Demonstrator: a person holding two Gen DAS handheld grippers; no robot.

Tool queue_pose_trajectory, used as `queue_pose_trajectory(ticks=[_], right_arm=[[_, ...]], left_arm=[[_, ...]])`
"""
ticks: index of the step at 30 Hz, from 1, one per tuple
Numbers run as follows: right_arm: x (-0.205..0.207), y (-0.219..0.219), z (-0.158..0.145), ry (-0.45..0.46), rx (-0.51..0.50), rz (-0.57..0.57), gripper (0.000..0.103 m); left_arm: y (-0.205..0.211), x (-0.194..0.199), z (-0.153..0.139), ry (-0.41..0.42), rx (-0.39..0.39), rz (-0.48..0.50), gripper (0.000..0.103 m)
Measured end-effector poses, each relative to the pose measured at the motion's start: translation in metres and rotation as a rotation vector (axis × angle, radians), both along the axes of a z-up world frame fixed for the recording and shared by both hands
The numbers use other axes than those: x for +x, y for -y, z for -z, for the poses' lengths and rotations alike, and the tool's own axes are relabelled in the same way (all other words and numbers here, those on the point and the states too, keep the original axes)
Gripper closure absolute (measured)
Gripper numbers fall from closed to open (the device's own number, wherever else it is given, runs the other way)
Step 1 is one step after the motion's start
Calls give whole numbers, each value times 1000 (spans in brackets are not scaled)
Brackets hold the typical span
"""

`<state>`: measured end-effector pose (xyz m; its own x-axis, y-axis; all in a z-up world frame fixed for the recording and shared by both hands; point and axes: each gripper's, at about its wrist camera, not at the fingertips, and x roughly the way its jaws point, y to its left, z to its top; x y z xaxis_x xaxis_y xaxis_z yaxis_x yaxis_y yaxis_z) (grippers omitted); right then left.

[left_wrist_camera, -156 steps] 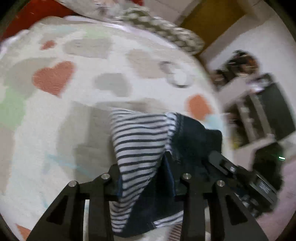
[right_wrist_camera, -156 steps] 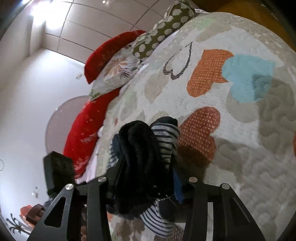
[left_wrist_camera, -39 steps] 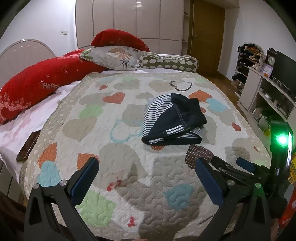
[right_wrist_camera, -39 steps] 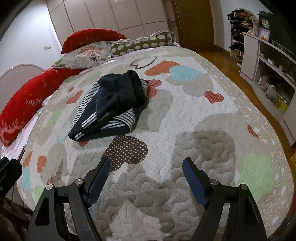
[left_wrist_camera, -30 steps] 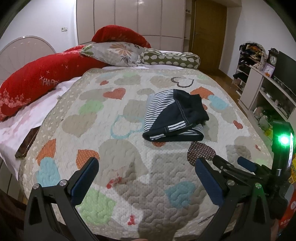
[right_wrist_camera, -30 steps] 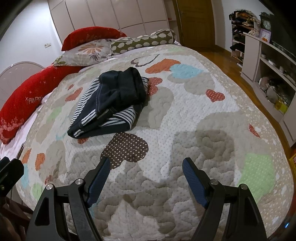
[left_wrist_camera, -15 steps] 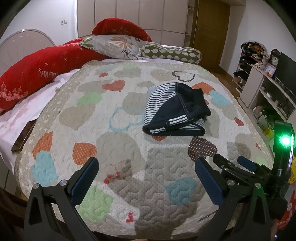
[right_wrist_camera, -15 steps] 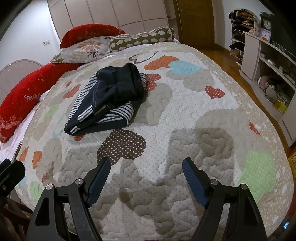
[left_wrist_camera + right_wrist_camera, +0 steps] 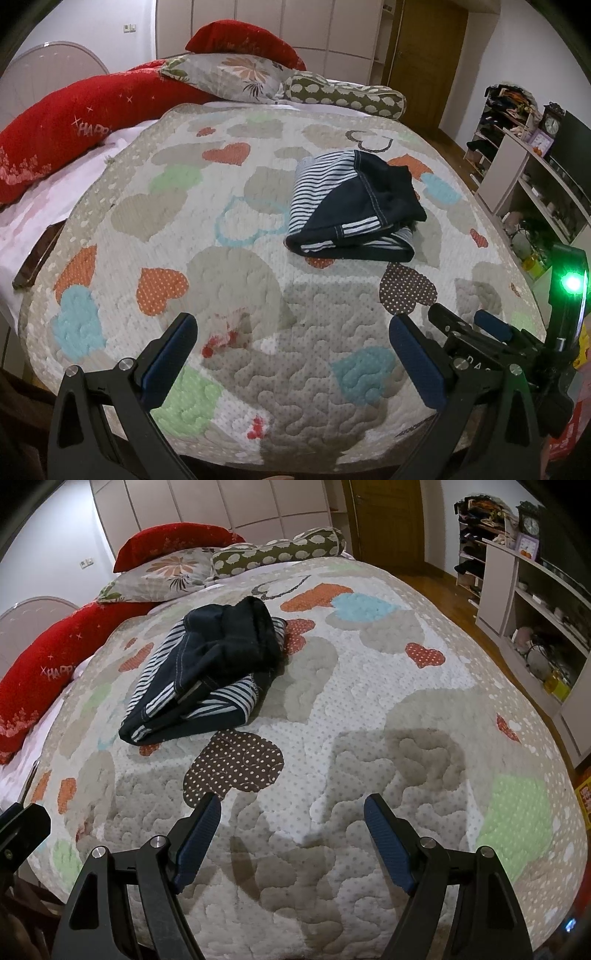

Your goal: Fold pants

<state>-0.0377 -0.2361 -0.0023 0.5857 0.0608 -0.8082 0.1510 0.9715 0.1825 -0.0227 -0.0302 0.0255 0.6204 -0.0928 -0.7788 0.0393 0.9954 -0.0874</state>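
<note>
The pants (image 9: 351,206), dark navy with blue-and-white striped panels, lie folded in a compact bundle on the heart-patterned quilt (image 9: 236,280). They also show in the right wrist view (image 9: 210,672), left of centre. My left gripper (image 9: 291,332) is open and empty, held above the near part of the bed, well short of the pants. My right gripper (image 9: 291,816) is open and empty too, above the quilt in front of the bundle. The right gripper's body shows at the lower right of the left wrist view, with a green light (image 9: 571,283).
Red pillows (image 9: 74,118), a floral pillow (image 9: 236,75) and a spotted bolster (image 9: 343,98) lie at the head of the bed. A dark flat object (image 9: 37,258) lies at the bed's left edge. Shelves (image 9: 535,602) stand along the right wall, a wooden door (image 9: 388,520) beyond.
Five seconds ago both grippers were shut on the pants; they have since let go and drawn back. Over the last second both views drift slightly, and the pants stay still.
</note>
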Motion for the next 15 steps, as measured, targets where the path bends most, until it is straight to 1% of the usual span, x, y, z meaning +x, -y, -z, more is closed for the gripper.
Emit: queue_pose_trajectory(ticks=[15], right_arm=[[0,-8,2,-6,-24,-13,20]], left_arm=[[-5,2,5,-16,-17,-8,0]])
